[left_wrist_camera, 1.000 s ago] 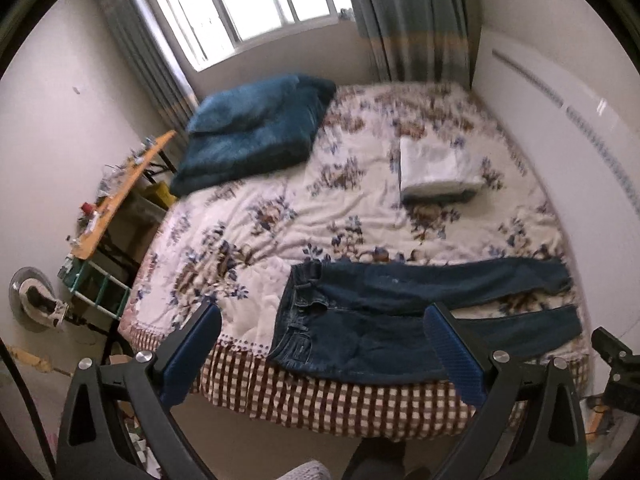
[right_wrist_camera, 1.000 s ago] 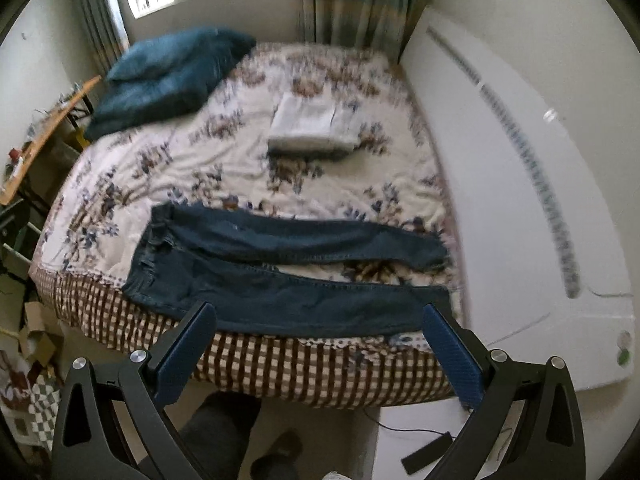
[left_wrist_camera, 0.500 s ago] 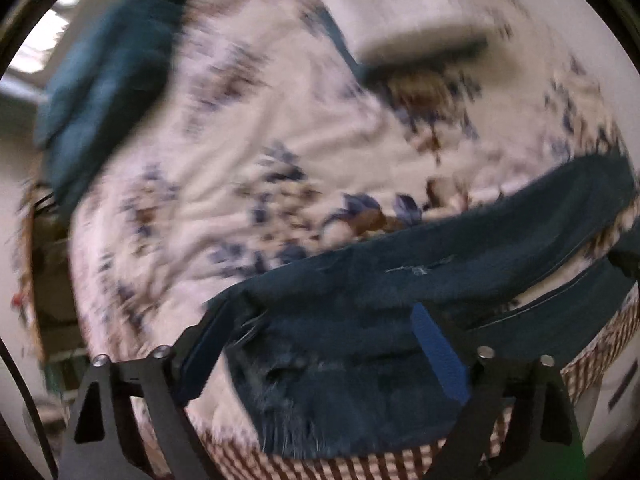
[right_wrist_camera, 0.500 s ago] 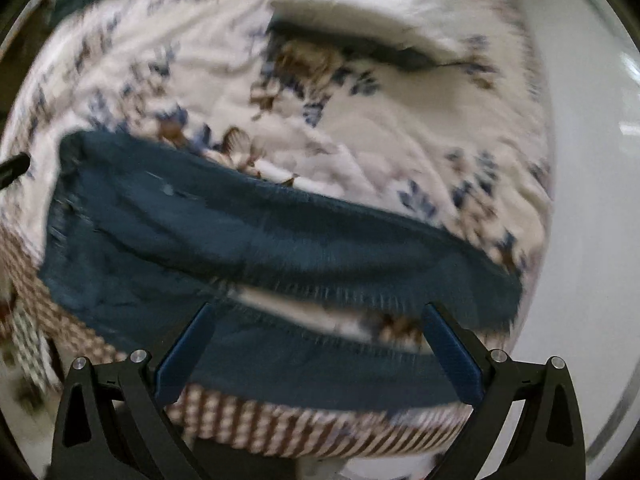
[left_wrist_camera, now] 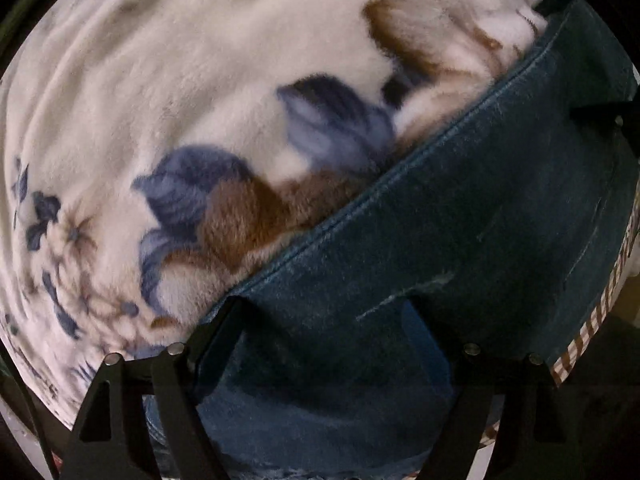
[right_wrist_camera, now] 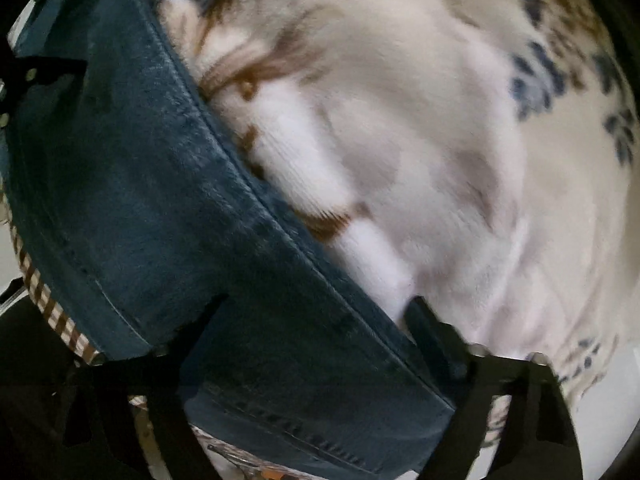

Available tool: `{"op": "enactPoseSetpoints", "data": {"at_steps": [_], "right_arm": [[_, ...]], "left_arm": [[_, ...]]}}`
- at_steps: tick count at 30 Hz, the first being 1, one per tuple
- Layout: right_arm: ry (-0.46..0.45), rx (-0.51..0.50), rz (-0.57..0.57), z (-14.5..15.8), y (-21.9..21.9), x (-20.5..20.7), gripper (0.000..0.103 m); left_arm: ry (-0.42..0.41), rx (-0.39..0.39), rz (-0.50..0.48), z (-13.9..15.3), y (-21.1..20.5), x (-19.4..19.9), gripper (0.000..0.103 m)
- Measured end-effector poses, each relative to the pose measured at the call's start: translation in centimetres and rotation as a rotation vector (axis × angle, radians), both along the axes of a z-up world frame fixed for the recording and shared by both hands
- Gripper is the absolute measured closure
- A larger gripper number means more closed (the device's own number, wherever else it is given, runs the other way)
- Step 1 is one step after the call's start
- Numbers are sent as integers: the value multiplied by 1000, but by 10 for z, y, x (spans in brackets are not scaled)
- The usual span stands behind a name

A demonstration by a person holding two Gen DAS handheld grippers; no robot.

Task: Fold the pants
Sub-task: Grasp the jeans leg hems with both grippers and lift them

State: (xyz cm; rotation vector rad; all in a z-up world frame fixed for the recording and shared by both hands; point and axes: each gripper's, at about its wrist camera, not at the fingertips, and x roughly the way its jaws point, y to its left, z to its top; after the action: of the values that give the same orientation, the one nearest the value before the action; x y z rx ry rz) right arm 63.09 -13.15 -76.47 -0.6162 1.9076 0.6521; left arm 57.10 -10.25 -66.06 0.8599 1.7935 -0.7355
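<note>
Left wrist view: we see the left gripper (left_wrist_camera: pixel 324 320) low over the pants (left_wrist_camera: pixel 460 220), fingers spread wide. Both fingertips (left_wrist_camera: pixel 224 320) sit right at the denim; we cannot tell if they press into it. Nothing is pinched between them. The pants are dark blue jeans lying flat on the floral blanket (left_wrist_camera: pixel 180 80), filling the lower right of the view, with a stitched seam edge running diagonally from lower left to upper right. A short pale scuff or rip shows on the denim just above the right fingertip. A brown-and-white checked bed skirt (left_wrist_camera: pixel 592 320) shows at the right edge, past the denim. The right gripper (left_wrist_camera: pixel 608 116) pokes in dark at the far right, over the pants.

Right wrist view: the right gripper (right_wrist_camera: pixel 316 312) is also spread wide, pinching nothing. Its left fingertip lies over the pants (right_wrist_camera: pixel 140 200), its right fingertip (right_wrist_camera: pixel 428 320) over the blanket (right_wrist_camera: pixel 440 120) just beside the denim edge. Here the pants run diagonally from upper left to bottom centre. The checked bed skirt (right_wrist_camera: pixel 44 300) shows at the left. The left gripper (right_wrist_camera: pixel 36 76) shows dark at the left edge, on the denim. Picture is blurred.
</note>
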Motion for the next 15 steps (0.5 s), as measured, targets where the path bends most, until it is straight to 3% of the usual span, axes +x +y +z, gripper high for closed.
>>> {"op": "enactPoseSetpoints", "data": {"at_steps": [4,6,8,12,15], "right_arm": [[-79,37,-46,12,1,-6,74],[-126,53,-88,26,-7,-16,82],[-181,76,-144,42,-15,-29,88],[-280,117,-242,84,-24,-65,90],[-355,139,-254,114,-24,-103,90]], "left_arm": [[-43,-28,-11,23,-2,-10,75],[-91,-32,-8,38,0,-16,87],[-133,-55,23,60,5,-22,89],[-230,-115,128,118,25,-38,91],[-318,-155,211,167,45,-68,92]]}}
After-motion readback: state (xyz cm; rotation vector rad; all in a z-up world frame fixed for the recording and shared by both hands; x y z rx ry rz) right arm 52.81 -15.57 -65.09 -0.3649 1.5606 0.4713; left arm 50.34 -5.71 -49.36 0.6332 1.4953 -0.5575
